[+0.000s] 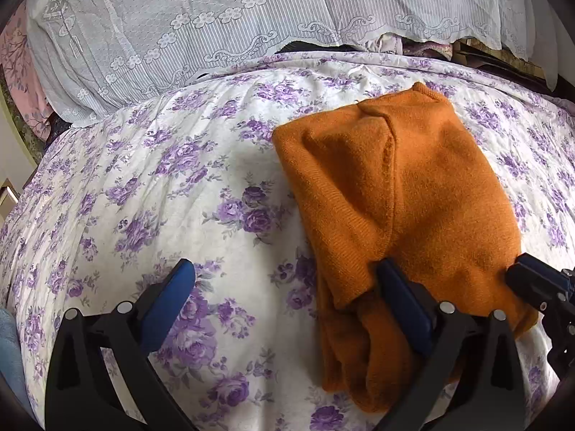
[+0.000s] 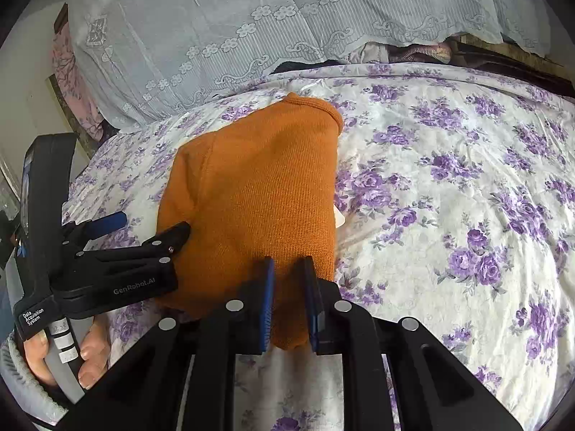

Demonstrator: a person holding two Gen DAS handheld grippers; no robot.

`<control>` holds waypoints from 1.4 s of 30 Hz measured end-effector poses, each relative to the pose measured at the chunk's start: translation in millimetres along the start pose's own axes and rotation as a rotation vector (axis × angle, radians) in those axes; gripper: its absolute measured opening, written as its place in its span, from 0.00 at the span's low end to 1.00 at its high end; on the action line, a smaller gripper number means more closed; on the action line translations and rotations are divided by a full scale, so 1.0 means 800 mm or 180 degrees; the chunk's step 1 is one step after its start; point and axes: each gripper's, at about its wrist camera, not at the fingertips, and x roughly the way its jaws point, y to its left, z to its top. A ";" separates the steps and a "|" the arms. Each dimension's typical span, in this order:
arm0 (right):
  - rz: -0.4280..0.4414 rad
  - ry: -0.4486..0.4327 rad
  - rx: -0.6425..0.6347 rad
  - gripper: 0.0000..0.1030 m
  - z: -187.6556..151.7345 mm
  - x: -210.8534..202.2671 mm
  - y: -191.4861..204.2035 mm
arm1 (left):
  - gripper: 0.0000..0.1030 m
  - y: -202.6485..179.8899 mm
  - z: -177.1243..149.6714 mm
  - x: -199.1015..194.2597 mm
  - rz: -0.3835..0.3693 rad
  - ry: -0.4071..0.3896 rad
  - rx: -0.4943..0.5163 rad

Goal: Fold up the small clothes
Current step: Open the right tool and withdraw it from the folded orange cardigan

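An orange knit garment (image 1: 413, 186) lies folded in a narrow stack on the floral bedsheet (image 1: 161, 186). My left gripper (image 1: 285, 274) is open wide; its right finger (image 1: 390, 276) rests against a fold at the garment's near edge, and its left finger lies on bare sheet. In the right wrist view the garment (image 2: 258, 186) stretches away from my right gripper (image 2: 288, 269), whose pads stand a narrow gap apart with the near hem filling that gap. The left gripper (image 2: 147, 226) comes in from the left, one finger touching the garment's side.
A white lace cover (image 1: 215, 36) drapes over a pile along the bed's far side. Pink fabric (image 1: 18, 72) hangs at the far left and a light-blue cloth (image 1: 7, 352) lies at the near left. A hand (image 2: 90, 352) holds the left gripper's handle.
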 end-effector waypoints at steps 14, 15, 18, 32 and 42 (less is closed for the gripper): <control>0.0109 -0.0213 0.0112 0.30 -0.012 -0.026 -0.006 | 0.95 0.004 -0.018 -0.026 0.0026 -0.0126 -0.0177; 0.0117 -0.0207 0.0131 0.30 -0.013 -0.028 -0.007 | 0.95 0.004 -0.021 -0.029 0.0018 -0.0118 -0.0191; 0.0156 -0.0197 0.0184 0.31 -0.018 -0.033 -0.010 | 0.95 0.003 -0.030 -0.038 0.0046 -0.0122 -0.0207; 0.0272 -0.0151 0.0220 0.38 -0.052 -0.067 -0.008 | 0.95 0.003 -0.065 -0.082 0.0205 -0.0201 -0.0264; 0.0208 -0.0459 0.0045 0.44 -0.050 -0.118 0.005 | 0.95 -0.007 -0.069 -0.122 0.0195 -0.0357 -0.0260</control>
